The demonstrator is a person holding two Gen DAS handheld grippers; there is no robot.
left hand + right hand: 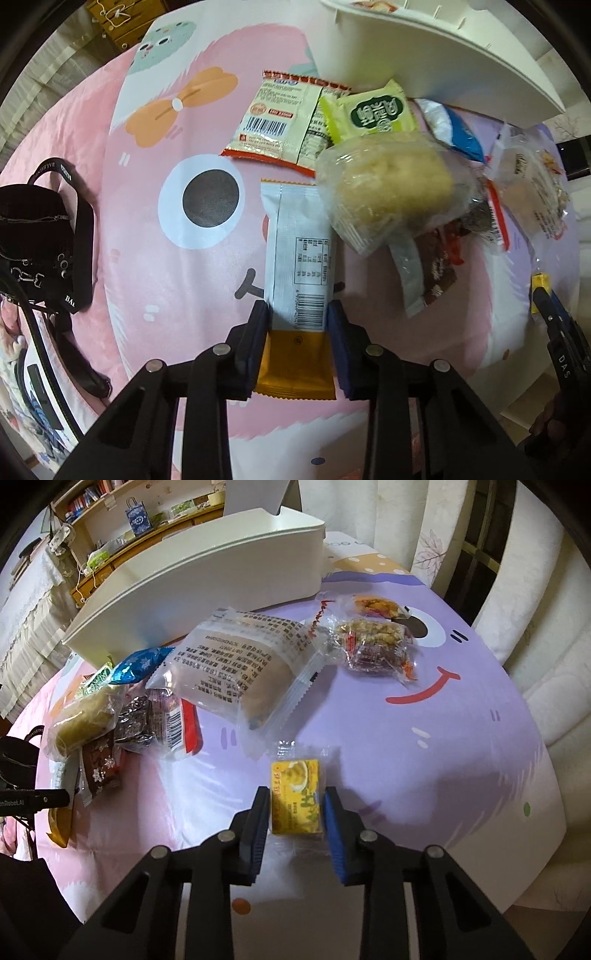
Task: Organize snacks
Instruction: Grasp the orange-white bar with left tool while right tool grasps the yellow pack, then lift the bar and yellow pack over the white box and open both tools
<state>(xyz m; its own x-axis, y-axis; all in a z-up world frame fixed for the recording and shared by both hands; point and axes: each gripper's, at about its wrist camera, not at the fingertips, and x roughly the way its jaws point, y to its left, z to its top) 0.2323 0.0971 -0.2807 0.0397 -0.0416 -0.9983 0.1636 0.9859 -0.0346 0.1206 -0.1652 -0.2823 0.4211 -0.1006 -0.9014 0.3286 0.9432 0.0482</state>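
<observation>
Left gripper [297, 314] astride silver-orange packet [295, 280]

The black bag's strap [72, 295] carries white letters starting "BA". The other hand-held gripper's black body [563, 363] reads "DAS"; in the right wrist view one [35, 800] shows "enRobot.AI". Snack packets bear barcodes and Chinese print too small to read

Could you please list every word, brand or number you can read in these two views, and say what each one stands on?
"BALENCI...", partly cut off: strap of the black bag.
"DAS": black gripper body at the right edge.
"...nRebot.AI", start cut off: black gripper body at the left edge.
Chinese print on the green packet, clear bread wrapper and yellow packet: too small or blurred to read.
</observation>
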